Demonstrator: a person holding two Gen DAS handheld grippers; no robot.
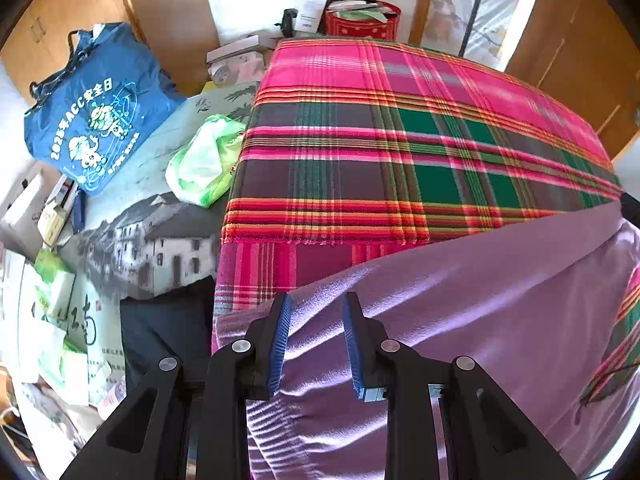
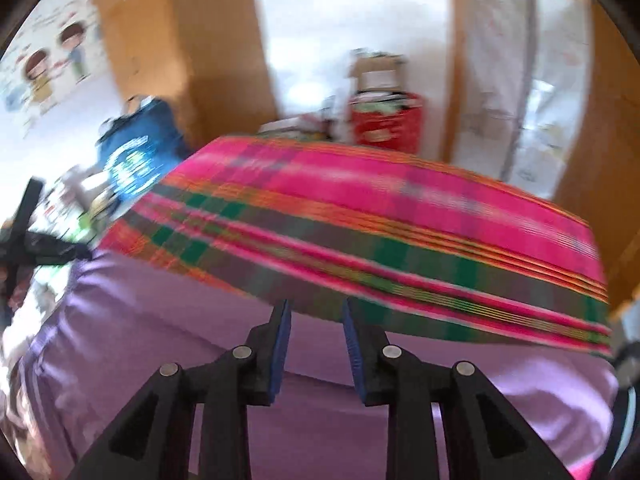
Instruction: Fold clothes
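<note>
A lilac garment lies spread over the near part of a bed covered by a pink, green and grey plaid blanket. My left gripper stands open just above the garment's left edge, where the cloth is wrinkled, with nothing pinched between its blue pads. In the right wrist view, which is blurred by motion, the same lilac garment fills the foreground and my right gripper is open over its far edge, near the plaid blanket. The black frame of the other gripper shows at the far left.
Left of the bed lie a blue tote bag, a green plastic bag, a printed sheet with houses, a dark cloth and boxes. A red box with cartons stands beyond the bed. Wooden cupboards line the walls.
</note>
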